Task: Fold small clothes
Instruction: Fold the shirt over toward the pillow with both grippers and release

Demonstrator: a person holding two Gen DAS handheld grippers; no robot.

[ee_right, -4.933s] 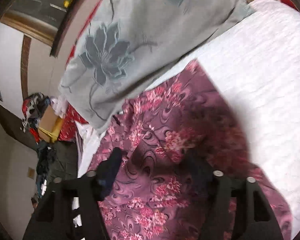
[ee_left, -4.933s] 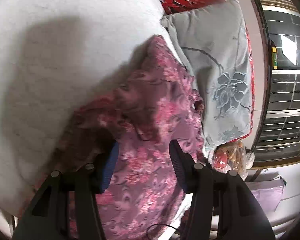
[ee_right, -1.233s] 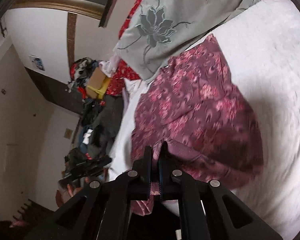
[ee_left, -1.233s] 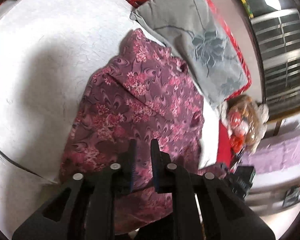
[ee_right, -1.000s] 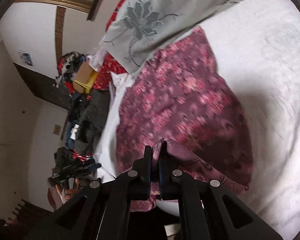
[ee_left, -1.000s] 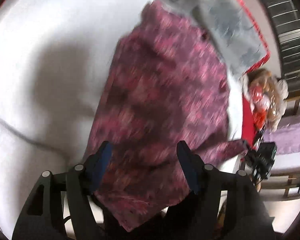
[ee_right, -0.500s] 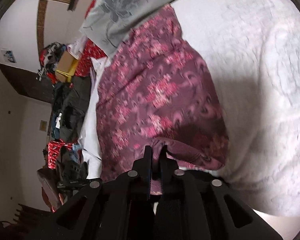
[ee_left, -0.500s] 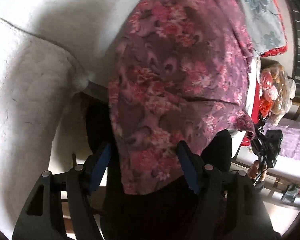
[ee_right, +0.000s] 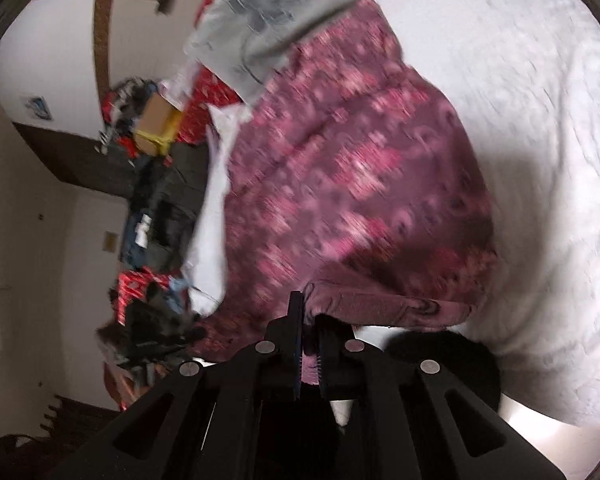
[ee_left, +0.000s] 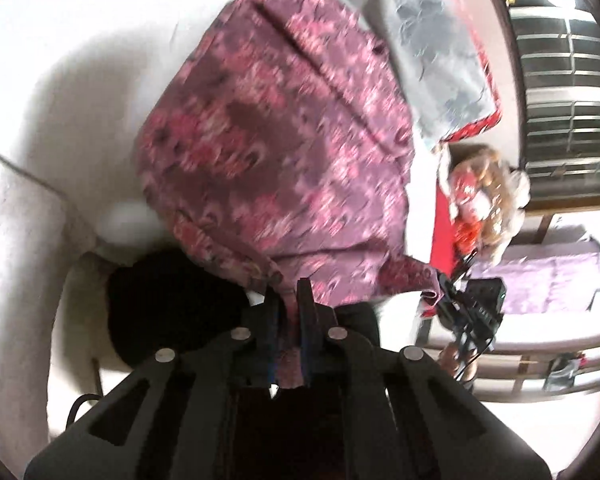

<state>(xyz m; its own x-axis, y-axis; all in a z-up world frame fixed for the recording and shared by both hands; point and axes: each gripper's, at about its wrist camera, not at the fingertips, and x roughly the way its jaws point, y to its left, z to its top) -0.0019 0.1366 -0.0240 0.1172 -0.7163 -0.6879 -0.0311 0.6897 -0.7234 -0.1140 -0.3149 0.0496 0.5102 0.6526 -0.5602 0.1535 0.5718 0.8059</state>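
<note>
Fabric is pinched in both tools: the left gripper is clamped on a near-edge hem of the purple floral garment, a strip of the cloth being seen between its two narrowly set fingers, and the right gripper is likewise closed on a folded-over hem of the same garment, with a sliver of cloth caught between its pads.

From those two held points the garment is spread away across a white bedspread — its near edge is drawn to the edge of the bed, while its far end is laid just beside, perhaps touching, a grey pillow printed with a flower. In the right wrist view the same pillow is seen at the garment's upper end, and the white bedspread is shown to the right of the cloth.

Beyond the bed, a barred window and a heap of red and tan items are visible in the left wrist view; a cardboard box amid piled clutter is seen in the right. Both views are blurred by motion.
</note>
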